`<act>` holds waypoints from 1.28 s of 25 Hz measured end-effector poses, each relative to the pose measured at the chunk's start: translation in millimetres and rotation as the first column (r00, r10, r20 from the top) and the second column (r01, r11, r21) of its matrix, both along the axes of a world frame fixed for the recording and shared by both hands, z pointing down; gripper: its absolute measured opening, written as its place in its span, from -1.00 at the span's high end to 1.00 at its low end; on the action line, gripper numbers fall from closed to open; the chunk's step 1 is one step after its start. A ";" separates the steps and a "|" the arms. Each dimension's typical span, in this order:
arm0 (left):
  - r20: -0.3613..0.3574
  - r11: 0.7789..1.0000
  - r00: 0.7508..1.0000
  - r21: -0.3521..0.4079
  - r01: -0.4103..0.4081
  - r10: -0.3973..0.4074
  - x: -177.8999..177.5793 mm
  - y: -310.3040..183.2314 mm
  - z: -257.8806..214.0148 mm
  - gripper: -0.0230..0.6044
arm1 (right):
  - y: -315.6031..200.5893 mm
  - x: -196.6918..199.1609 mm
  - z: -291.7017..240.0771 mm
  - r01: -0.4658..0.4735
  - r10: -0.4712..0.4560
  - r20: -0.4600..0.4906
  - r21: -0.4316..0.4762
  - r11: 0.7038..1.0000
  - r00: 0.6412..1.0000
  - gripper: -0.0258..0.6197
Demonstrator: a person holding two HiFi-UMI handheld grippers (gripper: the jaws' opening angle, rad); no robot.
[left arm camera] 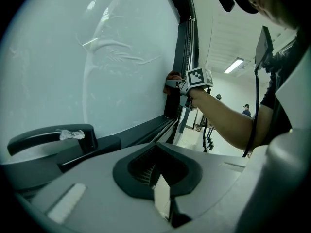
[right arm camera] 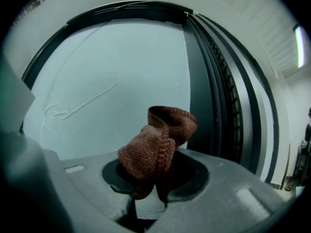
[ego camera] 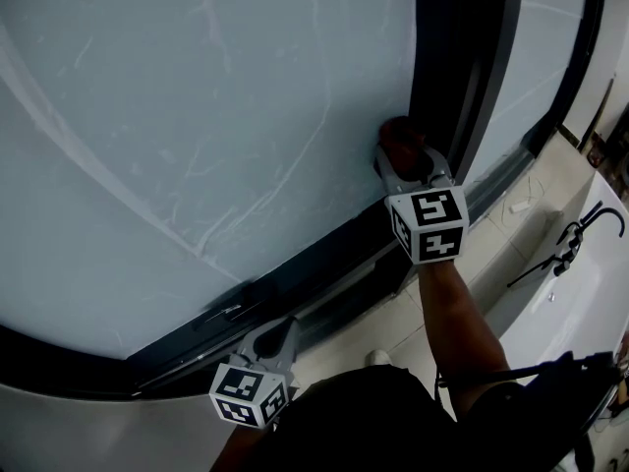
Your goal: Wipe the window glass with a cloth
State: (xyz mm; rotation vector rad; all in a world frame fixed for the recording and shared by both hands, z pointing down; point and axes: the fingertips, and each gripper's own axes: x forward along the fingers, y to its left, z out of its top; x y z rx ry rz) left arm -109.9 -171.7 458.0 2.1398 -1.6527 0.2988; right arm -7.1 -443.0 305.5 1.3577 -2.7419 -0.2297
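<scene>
The window glass (ego camera: pixel 197 116) is pale and streaked with thin smear lines. A reddish-brown knitted cloth (ego camera: pixel 398 134) is pressed against its lower right part, right beside the dark upright frame bar. My right gripper (ego camera: pixel 405 160) is shut on the cloth (right arm camera: pixel 158 144), which bunches up out of the jaws in front of the glass (right arm camera: pixel 121 72). In the left gripper view, the right gripper (left arm camera: pixel 177 85) and the cloth (left arm camera: pixel 172 75) show at the pane's edge. My left gripper (ego camera: pixel 273 330) hangs low by the bottom frame, its jaws (left arm camera: pixel 163 198) shut with nothing in them.
A dark upright frame bar (ego camera: pixel 462 57) borders the pane on the right, and a dark sill track (ego camera: pixel 324 264) runs along its bottom. A black handle (left arm camera: pixel 53 140) with a crumpled white scrap sits near my left gripper. Tiled floor (ego camera: pixel 511 234) and a black hook-shaped stand (ego camera: pixel 590 224) lie right.
</scene>
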 end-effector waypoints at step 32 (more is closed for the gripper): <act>-0.027 0.998 0.998 0.035 0.057 -0.056 -65.4 70.7 -3.3 0.87 | 118.8 -109.4 -22.3 0.119 -0.121 0.031 0.041 0.992 0.992 0.60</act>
